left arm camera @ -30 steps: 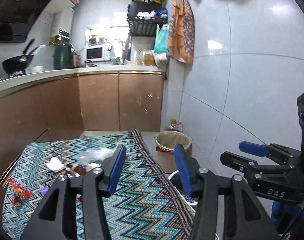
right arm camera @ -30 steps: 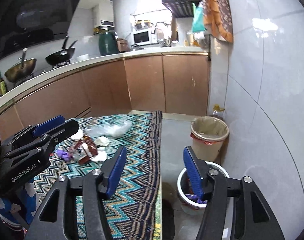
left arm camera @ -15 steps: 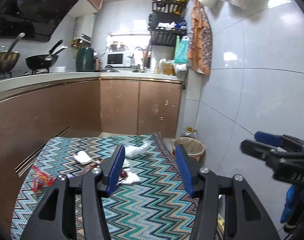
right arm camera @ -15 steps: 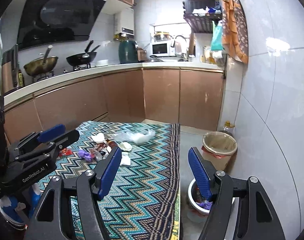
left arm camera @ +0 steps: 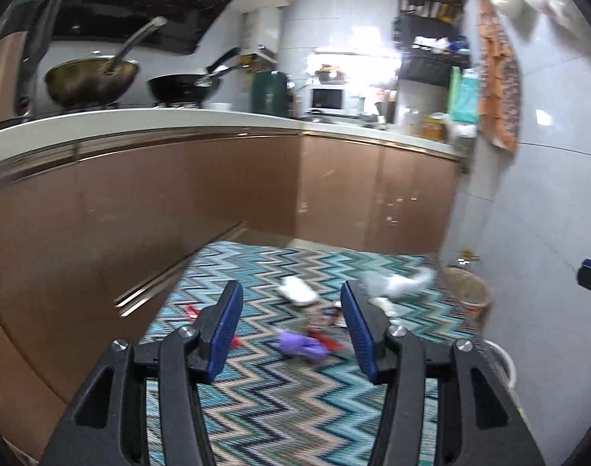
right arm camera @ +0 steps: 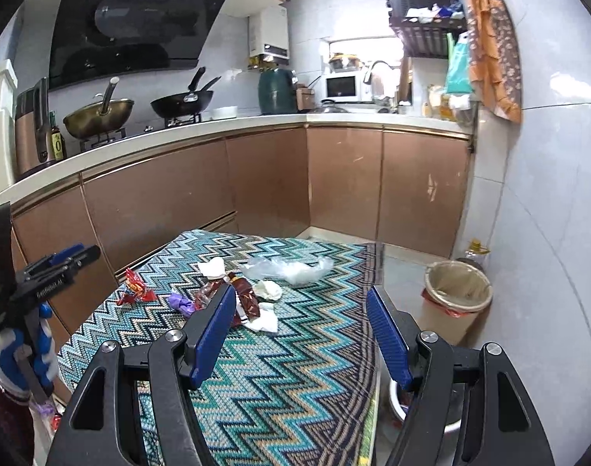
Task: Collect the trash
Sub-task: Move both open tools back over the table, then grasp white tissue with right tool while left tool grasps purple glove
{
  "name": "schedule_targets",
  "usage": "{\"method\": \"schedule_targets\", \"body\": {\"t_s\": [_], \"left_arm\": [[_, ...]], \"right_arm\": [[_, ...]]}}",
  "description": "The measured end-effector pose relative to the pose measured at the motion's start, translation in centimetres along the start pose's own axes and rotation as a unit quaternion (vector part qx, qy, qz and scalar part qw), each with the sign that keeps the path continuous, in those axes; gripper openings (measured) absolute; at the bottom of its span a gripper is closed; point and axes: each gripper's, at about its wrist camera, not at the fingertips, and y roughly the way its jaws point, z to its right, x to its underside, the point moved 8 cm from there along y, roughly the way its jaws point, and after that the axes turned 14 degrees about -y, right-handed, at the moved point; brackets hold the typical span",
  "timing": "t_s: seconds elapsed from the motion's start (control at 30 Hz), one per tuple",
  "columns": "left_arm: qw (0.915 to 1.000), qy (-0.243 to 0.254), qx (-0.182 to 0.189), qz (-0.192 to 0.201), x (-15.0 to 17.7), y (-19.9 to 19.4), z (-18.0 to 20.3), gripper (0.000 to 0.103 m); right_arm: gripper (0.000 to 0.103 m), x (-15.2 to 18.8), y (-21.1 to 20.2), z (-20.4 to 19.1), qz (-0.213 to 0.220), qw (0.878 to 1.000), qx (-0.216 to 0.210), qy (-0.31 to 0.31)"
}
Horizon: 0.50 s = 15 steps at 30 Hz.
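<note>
Both grippers, left (left arm camera: pixel 291 324) and right (right arm camera: pixel 301 324), gape empty (fingers clear); straddle the purple scrap (left arm camera: pixel 300 345) squarely before closing.

Left claw (left arm camera: pixel 291 326) swings left, off the bins and wall, now aimed at the litter: purple scrap (left arm camera: pixel 301 343) between its open tips. Right claw (right arm camera: pixel 299 330) lifts slightly; zigzag cloth (right arm camera: pixel 295 380) and litter sit farther ahead.
</note>
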Motion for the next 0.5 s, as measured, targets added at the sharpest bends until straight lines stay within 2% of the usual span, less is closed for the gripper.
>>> {"method": "schedule_targets", "body": {"t_s": [0.1,0.2,0.5], "left_arm": [[0.9998,-0.016,0.000,-0.011,0.2,1.6,-1.9,0.050],[0.9986,-0.025,0.017,-0.042,1.6,4.0,-2.9,0.050],[0.9882,0.028,0.045,-0.143,7.7,12.0,-0.9,0.050]], "right_arm": [[0.069,0.1,2.6,-0.6,-0.011,1.000,-0.020,0.000],[0.069,0.8,5.9,-1.4,-0.033,0.999,-0.040,0.004],[0.059,4.6,15.1,-3.7,-0.117,0.988,-0.098,0.008]]}}
